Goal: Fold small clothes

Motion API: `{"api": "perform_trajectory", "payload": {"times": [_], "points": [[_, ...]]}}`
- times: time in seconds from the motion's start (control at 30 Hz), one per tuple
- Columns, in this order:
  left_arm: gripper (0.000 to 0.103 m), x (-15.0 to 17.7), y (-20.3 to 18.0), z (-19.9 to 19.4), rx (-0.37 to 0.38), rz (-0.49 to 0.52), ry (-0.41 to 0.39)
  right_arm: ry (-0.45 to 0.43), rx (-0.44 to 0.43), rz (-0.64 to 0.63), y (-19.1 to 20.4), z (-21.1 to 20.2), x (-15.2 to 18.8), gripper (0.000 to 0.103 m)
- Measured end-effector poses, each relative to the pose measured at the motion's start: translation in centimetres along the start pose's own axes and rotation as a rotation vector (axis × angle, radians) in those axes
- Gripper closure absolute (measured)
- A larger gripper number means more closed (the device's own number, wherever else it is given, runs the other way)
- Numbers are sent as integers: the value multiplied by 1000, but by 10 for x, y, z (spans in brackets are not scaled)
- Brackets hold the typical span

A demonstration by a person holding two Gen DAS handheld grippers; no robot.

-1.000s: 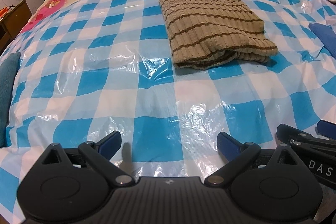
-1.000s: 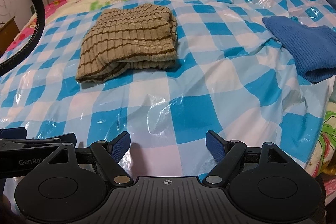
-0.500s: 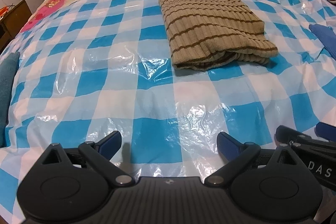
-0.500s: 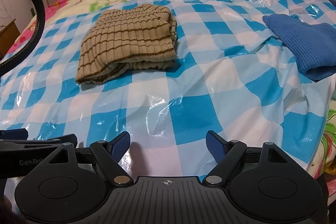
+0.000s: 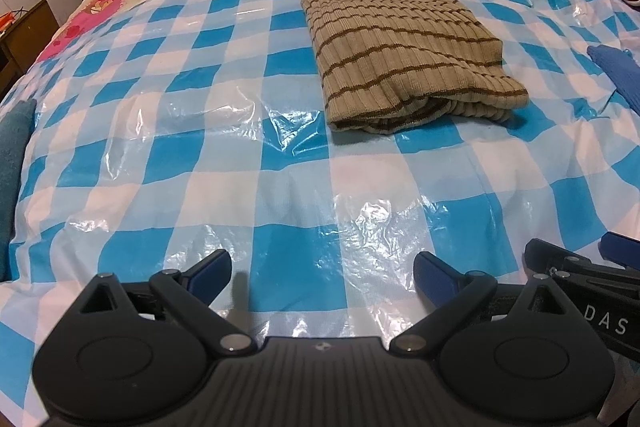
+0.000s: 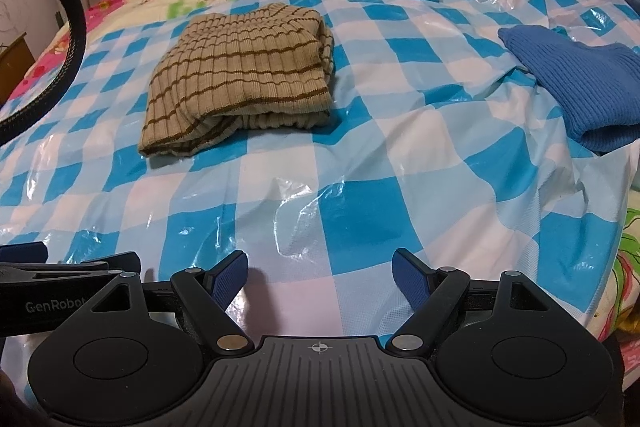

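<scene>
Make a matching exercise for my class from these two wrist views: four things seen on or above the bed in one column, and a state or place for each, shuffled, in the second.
Column 1
1. striped tan sweater
2. blue knit garment
3. checked plastic sheet
4. right gripper

Column 2
A. open, holding nothing
B. spread over the bed, wrinkled
C. folded, lying mid-sheet
D. unfolded, at the sheet's right edge

Pairs: 1-C, 2-D, 3-B, 4-A
</scene>
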State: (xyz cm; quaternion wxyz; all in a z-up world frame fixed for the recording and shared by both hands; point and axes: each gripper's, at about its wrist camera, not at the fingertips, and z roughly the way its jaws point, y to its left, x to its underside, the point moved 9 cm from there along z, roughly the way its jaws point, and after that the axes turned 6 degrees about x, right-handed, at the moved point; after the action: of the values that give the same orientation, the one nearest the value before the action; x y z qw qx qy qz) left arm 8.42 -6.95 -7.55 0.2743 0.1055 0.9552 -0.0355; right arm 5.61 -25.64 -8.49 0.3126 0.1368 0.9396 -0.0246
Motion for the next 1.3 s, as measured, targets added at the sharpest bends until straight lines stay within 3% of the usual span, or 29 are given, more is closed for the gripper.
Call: {"api": "perform_trajectory", "payload": {"times": [1.3], "points": [[1, 1, 1, -3, 6, -4, -13, 1, 29, -18, 1, -3, 1, 22]]}}
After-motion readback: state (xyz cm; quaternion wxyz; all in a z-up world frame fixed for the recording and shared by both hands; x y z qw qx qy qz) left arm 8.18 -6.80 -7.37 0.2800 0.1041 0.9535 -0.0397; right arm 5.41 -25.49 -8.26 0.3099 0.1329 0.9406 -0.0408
